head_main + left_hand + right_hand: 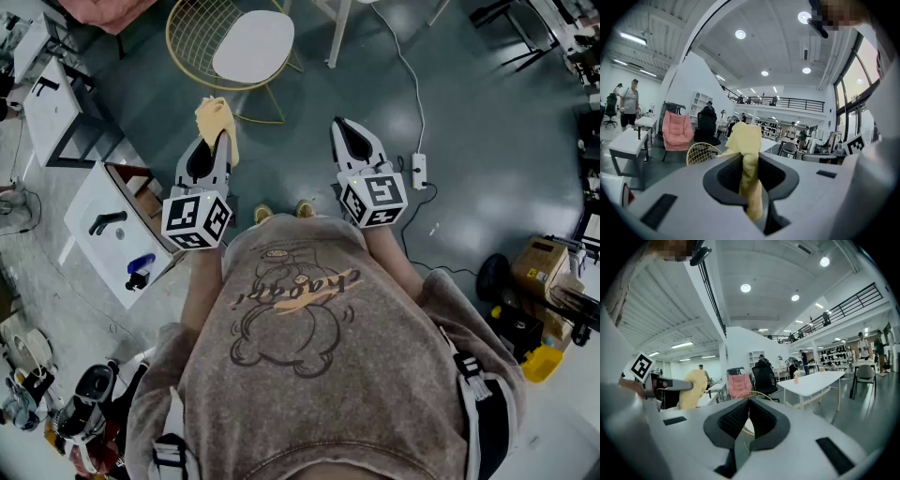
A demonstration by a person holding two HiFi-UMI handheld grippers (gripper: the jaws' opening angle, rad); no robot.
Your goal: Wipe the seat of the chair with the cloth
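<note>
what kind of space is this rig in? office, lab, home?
Most likely a large open-plan office or lab hall, not a home: a railed mezzanine under a high ceiling, a long white table and an office chair, plus a power strip and a cardboard box on the grey floor.

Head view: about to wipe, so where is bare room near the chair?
The white chair seat is bare. Open floor lies right of it, beyond the power strip. The left side is crowded with white tables. The left gripper holds the cloth.
</note>
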